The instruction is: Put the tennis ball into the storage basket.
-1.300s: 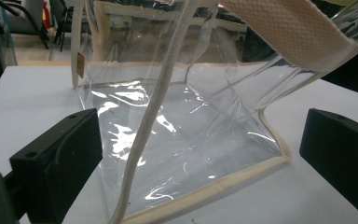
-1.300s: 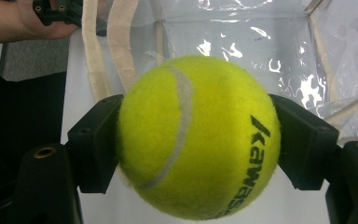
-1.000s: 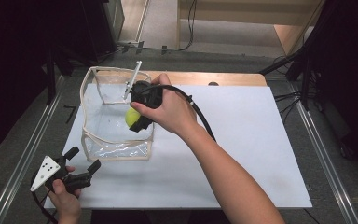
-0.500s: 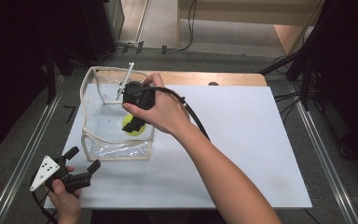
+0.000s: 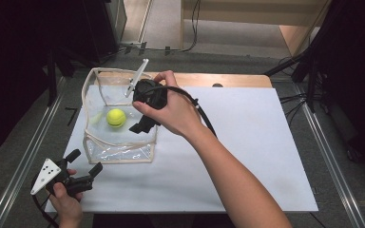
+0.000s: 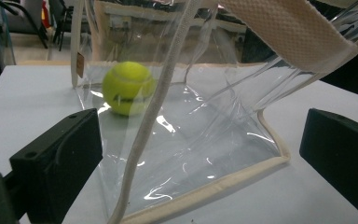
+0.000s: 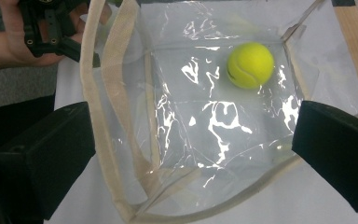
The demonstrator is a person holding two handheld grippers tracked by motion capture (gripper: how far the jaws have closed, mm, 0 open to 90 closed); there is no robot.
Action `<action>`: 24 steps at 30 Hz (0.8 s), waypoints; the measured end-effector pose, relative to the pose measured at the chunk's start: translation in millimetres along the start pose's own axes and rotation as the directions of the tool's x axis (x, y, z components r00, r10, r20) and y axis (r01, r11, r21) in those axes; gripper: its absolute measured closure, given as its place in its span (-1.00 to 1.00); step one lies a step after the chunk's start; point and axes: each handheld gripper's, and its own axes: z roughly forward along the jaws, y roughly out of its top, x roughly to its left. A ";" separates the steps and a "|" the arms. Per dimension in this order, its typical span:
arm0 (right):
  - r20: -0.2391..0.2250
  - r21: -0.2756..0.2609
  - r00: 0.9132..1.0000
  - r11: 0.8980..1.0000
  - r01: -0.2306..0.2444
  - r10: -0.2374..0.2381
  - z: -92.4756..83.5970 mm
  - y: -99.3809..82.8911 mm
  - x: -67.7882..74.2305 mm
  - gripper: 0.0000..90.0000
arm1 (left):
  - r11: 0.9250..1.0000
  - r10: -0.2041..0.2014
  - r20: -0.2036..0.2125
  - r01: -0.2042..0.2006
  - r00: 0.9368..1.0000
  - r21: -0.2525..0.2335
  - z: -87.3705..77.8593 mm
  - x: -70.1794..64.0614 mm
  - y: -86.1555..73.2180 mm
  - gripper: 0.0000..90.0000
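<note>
The tennis ball has dropped from the right gripper, whose jaws have just been opening and now stand wide with nothing between them, above the clear bag. The ball lies on the bag's floor, toward its far left corner — light, fuzzy, likely easy to pinch across its middle, though it will roll. The floppy bag holds nothing else. The left gripper, near-left of the bag, is open too.

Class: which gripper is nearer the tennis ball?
Right. The right gripper hangs open over the bag, just beside the ball; the left gripper waits open outside the bag's near corner.
</note>
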 end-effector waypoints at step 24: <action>0.011 -0.011 0.998 0.998 -0.060 0.060 -18.8 -38.4 0.0 -1.00 | 1.000 0.001 -0.001 -0.001 1.000 0.001 0.6 -0.8 -0.1 -1.00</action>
